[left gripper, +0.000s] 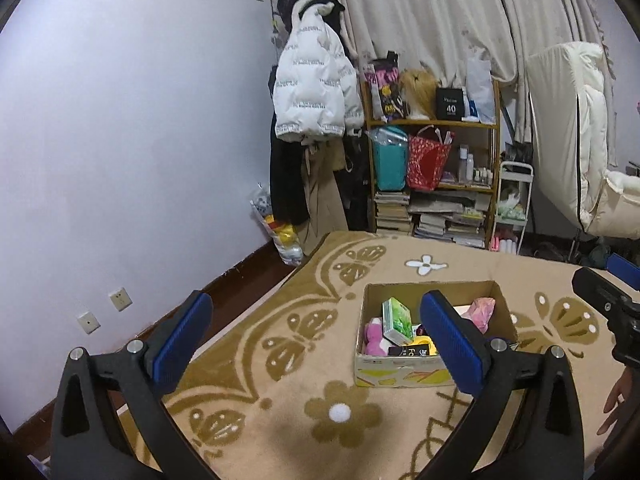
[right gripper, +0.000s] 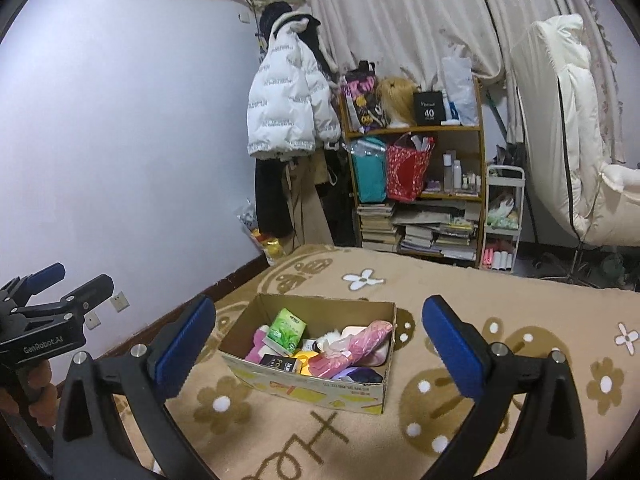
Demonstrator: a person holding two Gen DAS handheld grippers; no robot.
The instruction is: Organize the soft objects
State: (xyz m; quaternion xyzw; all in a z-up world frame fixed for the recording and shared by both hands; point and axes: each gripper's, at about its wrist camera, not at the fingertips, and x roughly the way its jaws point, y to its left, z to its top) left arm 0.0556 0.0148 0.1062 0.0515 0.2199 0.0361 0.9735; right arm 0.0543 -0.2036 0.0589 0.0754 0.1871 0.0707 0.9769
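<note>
Left wrist view. Left gripper (left gripper: 316,336) with blue-padded jaws spread wide and nothing between them, held above a tan blanket (left gripper: 280,420) patterned with brown butterflies and flowers. Cardboard box (left gripper: 400,372) stands on the blanket ahead, right of the midline between the jaws; the right pad overlaps the box's interior in the picture but is not touching it. Inside the box: a green packet (left gripper: 397,320), a pink plush toy (left gripper: 374,338), a pink bag (left gripper: 483,312), a black carton (left gripper: 408,351) and something yellow, partly hidden. Right gripper (left gripper: 608,300) enters at the right edge, well apart from the box; whether it is open cannot be told from this view.

Right wrist view. Right gripper (right gripper: 318,340), jaws likewise wide apart and holding nothing. The cardboard box (right gripper: 312,390) lies on the blanket (right gripper: 500,312) ahead, framed between the two pads and nearer the left one, clear of both. Visible contents: green packet (right gripper: 287,329), pink bag (right gripper: 352,348), black carton (right gripper: 280,361). Left gripper (right gripper: 60,288) appears at the left edge, held by a hand (right gripper: 38,392), its fingers apart. Bookshelf (right gripper: 420,184) and white jacket (right gripper: 288,108) stand against the far wall.
</note>
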